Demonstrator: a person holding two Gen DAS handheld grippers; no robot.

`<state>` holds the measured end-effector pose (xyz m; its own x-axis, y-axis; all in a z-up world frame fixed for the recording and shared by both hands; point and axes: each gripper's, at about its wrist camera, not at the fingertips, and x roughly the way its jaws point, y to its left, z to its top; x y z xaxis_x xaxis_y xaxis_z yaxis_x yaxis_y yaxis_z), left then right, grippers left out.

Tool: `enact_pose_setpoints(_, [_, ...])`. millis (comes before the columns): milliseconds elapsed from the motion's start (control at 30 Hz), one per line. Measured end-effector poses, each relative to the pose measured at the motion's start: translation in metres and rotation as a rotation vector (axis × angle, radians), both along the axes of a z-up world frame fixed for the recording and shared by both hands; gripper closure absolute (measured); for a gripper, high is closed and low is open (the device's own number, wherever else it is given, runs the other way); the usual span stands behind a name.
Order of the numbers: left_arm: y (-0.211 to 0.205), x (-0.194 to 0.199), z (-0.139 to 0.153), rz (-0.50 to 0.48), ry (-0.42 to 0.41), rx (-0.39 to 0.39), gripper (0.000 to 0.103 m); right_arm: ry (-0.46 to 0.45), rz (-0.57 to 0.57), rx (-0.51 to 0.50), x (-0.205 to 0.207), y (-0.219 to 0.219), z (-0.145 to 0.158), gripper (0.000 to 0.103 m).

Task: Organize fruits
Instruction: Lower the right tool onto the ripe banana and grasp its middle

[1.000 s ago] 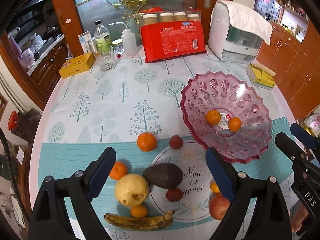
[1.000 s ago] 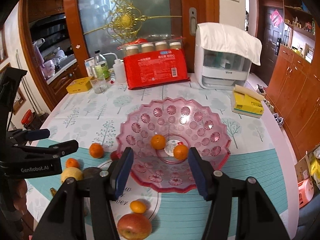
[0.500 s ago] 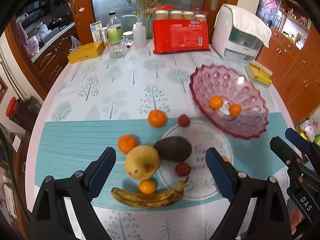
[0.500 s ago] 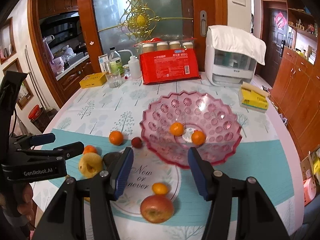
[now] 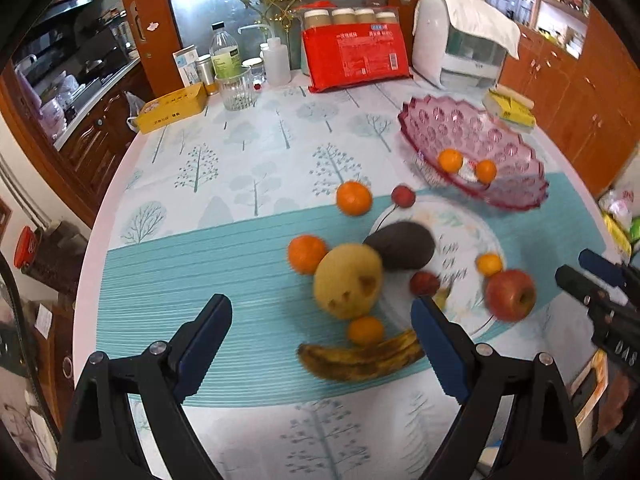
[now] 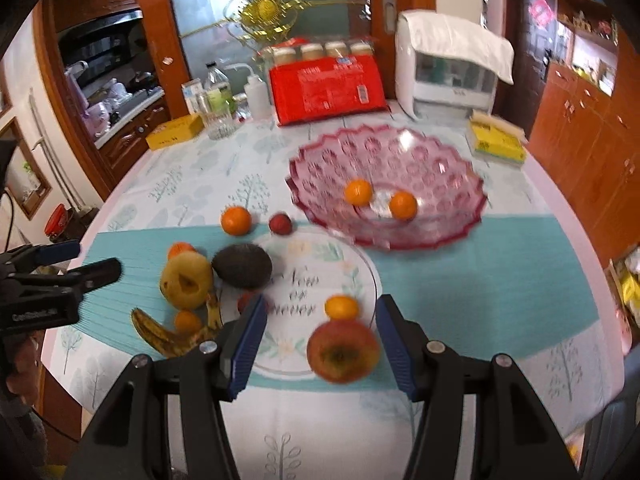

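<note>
Loose fruit lies on the tablecloth near the front: a yellow pear, a dark avocado, a spotted banana, a red apple, several small oranges and small red fruits. A pink glass bowl behind them holds two oranges. My left gripper stands open just in front of the pear and banana, nothing between its pads. My right gripper is open above the table with the apple between its fingers in the picture, pads apart from it.
At the table's far edge stand a red package, a white appliance, bottles, a glass and a yellow box. A yellow sponge pack lies right of the bowl. Wooden cabinets flank the table.
Both grippers have drawn back toward the table's near edge and sunk a little. The fruit now lies further up in both views, and the apple has come between the right fingers.
</note>
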<state>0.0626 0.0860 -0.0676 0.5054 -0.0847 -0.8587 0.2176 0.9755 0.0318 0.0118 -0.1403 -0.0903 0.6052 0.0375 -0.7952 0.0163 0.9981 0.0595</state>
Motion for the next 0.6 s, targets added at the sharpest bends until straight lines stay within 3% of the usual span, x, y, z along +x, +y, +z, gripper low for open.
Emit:
enact_pose_setpoints(167, [0.013,-0.011,-0.022,-0.079,0.014,0.046,0.013,0.064,-0.050,0.013,-0.007,0.005,-0.018,0.046])
enact_pose_setpoints(600, [0.044,0.007,-0.060,-0.120,0.074,0.019,0.013,0.144,-0.047,0.181,-0.001,0.054,-0.059,0.046])
